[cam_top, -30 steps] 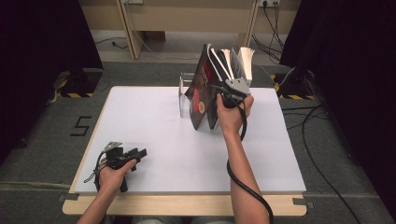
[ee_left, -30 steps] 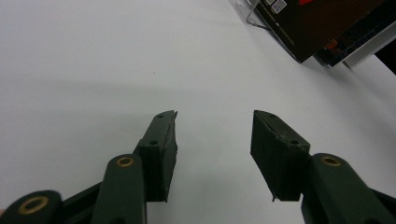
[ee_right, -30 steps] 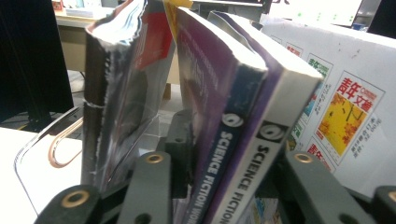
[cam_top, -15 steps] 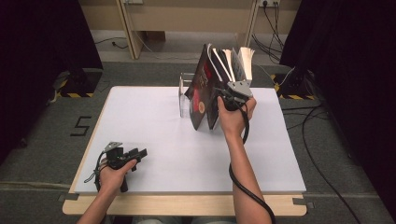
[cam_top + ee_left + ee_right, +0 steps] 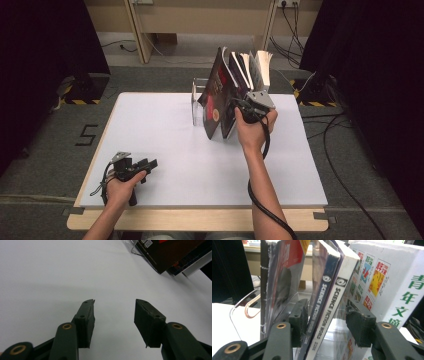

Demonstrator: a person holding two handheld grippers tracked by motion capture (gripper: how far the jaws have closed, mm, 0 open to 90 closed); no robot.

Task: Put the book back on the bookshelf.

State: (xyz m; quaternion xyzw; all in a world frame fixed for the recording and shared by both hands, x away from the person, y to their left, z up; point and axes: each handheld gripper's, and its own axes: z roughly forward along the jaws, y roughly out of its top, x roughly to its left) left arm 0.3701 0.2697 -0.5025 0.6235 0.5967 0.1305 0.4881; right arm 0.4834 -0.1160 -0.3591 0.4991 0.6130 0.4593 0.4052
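The white table carries a clear stand at its far side, where a row of books leans. The right gripper straddles two thin magazines; its jaws have just been opening and now stand apart, the right pad clear. To release cleanly, it should back straight out without tipping the row. Compared with a second ago, the books lean alike. The left gripper rests near the front edge, jaws apart and empty.

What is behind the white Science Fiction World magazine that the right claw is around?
Behind the white Science Fiction World magazine leans a thick white book with green Chinese characters. The right claw stands open around the magazine. The magazine covers the book's lower left part.
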